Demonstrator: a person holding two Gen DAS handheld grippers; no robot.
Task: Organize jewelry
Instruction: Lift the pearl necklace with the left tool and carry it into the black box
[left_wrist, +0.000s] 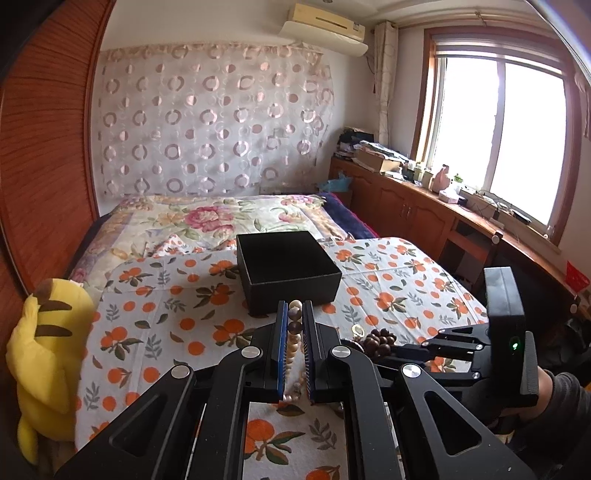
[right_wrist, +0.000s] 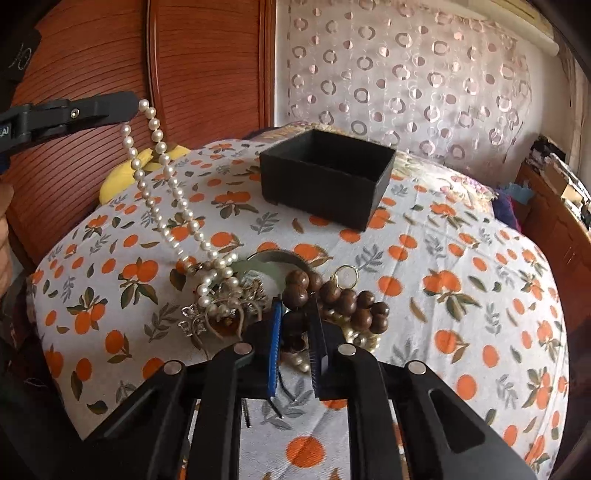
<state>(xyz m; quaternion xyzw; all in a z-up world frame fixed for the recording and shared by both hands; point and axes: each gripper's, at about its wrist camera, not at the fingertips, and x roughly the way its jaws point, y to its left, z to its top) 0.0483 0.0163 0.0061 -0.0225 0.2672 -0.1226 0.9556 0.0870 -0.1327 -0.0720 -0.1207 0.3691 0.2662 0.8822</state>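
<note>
Lift the pearl necklace (right_wrist: 168, 170) straight up and slowly, letting the lower loop slide free of the tangle near the front edge of the bed (right_wrist: 461, 295) before swinging toward the black box (right_wrist: 325, 192). Watch the bottom pearls: draped over the silver butterfly clip (right_wrist: 192, 321) and beside the pale green bangle (right_wrist: 258, 266), so likely to snag and drag pieces along if pulled sideways. Keep the strand clear of the box wall, then lower into the open top, which stands further back on the bed, around its middle and well apart from the heap. Hold the heap steady with the other tool meanwhile, or raise the brown beads only once the pearls hang free.

Left gripper (left_wrist: 294, 314): clenched almost fully, pinching the necklace between the blue pads, raised above the bed's left side with both strands hanging down to the heap.

Right gripper (right_wrist: 295, 306): down on the heap, narrowed onto the wooden bead bracelet (right_wrist: 334, 291), with a dark bead caught between the pads and the rest of the bracelet bunched to the right, touching a gold ring (right_wrist: 346, 277). Seems a grasp, though cannot tell how firm
</note>
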